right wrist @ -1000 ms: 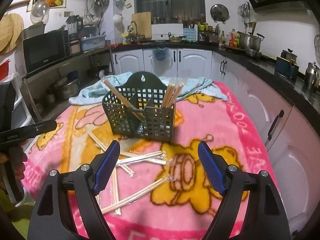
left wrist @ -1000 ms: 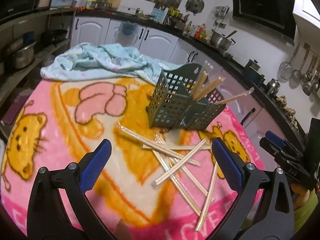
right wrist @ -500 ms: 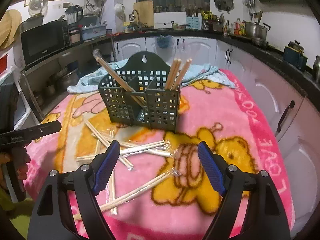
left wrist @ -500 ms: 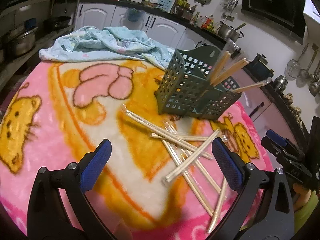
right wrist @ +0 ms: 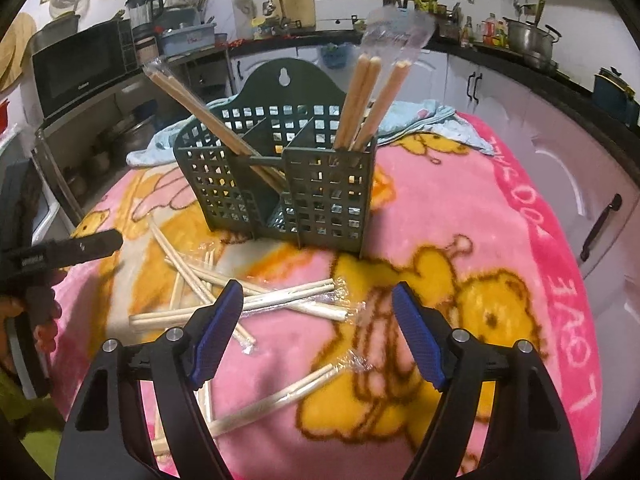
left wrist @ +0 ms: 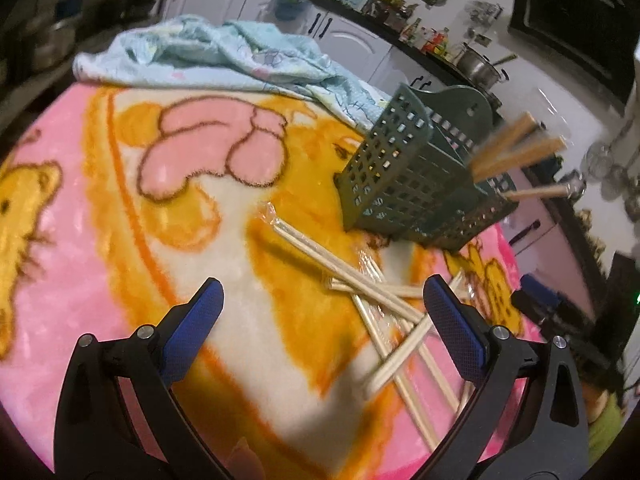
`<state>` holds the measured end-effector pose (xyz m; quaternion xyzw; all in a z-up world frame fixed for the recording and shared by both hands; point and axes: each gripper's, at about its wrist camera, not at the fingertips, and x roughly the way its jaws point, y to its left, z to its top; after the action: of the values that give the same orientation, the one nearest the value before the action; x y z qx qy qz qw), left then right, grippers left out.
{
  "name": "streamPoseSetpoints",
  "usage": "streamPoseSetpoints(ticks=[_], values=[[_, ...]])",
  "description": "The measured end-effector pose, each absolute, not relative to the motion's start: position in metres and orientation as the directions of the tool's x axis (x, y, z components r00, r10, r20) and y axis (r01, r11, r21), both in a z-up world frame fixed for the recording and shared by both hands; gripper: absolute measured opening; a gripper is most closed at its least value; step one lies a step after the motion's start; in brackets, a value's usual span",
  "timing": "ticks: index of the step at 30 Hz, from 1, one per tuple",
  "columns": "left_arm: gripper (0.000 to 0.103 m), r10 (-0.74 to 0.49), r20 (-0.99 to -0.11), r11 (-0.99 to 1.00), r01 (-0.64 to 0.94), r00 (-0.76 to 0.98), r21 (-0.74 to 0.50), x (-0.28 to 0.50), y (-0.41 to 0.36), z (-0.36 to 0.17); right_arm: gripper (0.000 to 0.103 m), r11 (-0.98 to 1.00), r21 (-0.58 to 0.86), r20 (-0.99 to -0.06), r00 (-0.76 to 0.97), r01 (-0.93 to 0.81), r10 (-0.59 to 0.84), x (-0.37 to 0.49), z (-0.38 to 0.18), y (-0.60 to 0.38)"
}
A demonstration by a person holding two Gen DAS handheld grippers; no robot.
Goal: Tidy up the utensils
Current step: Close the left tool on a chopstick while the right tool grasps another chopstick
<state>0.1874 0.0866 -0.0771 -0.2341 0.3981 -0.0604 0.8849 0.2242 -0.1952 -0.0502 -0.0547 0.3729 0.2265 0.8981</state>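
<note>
A dark green slotted utensil caddy (right wrist: 280,184) stands on the pink cartoon blanket (right wrist: 480,220); it also shows in the left wrist view (left wrist: 404,184). Wrapped chopstick pairs stand in its left (right wrist: 200,120) and right (right wrist: 368,96) compartments. Several wrapped chopstick pairs (right wrist: 248,304) lie scattered on the blanket in front of it, also in the left wrist view (left wrist: 372,292). My left gripper (left wrist: 320,316) is open and empty just above the loose chopsticks. My right gripper (right wrist: 318,328) is open and empty over the pile, with one pair (right wrist: 276,396) below it.
A crumpled light blue cloth (left wrist: 224,52) lies at the blanket's far side behind the caddy. Kitchen counters, white cabinets (right wrist: 560,152) and shelves with pots surround the table. The left gripper shows at the left edge of the right wrist view (right wrist: 60,252).
Both grippers have moved forward and down toward the loose chopsticks and the caddy, which now look larger. Both stay open. The chopsticks have not moved.
</note>
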Motion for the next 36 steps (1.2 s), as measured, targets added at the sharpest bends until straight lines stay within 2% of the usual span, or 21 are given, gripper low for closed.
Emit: streamPoseSetpoints(ticks=[6, 9, 22, 27, 31, 34, 36], values=[[0.078, -0.348, -0.661, 0.837, -0.098, 0.665, -0.539, 0.207, 0.098, -0.083, 0.072, 0.888, 0.072, -0.721, 0.592, -0.453, 0.36, 0.24, -0.06, -0.189], [0.073, -0.368, -0.656, 0.816, -0.11, 0.659, -0.567, 0.214, 0.102, -0.086, 0.067, 0.889, 0.076, -0.734, 0.578, -0.452, 0.356, 0.247, -0.066, -0.187], [0.049, -0.386, -0.666, 0.793, -0.139, 0.638, -0.593, 0.229, 0.107, -0.099, 0.054, 0.875, 0.158, -0.788, 0.476, -0.458, 0.391, 0.283, -0.092, -0.19], [0.032, -0.384, -0.667, 0.792, -0.144, 0.638, -0.593, 0.231, 0.11, -0.101, 0.039, 0.859, 0.22, -0.793, 0.429, -0.462, 0.433, 0.289, -0.102, -0.193], [0.026, -0.376, -0.667, 0.794, -0.147, 0.644, -0.59, 0.231, 0.111, -0.102, 0.023, 0.855, 0.239, -0.784, 0.428, -0.46, 0.449, 0.289, -0.102, -0.196], [0.021, -0.368, -0.666, 0.8, -0.144, 0.649, -0.582, 0.23, 0.111, -0.101, 0.006, 0.853, 0.228, -0.781, 0.435, -0.47, 0.449, 0.288, -0.099, -0.197], [0.016, -0.364, -0.662, 0.801, -0.142, 0.655, -0.581, 0.229, 0.111, -0.1, 0.003, 0.855, 0.221, -0.778, 0.443, -0.47, 0.445, 0.287, -0.097, -0.198]])
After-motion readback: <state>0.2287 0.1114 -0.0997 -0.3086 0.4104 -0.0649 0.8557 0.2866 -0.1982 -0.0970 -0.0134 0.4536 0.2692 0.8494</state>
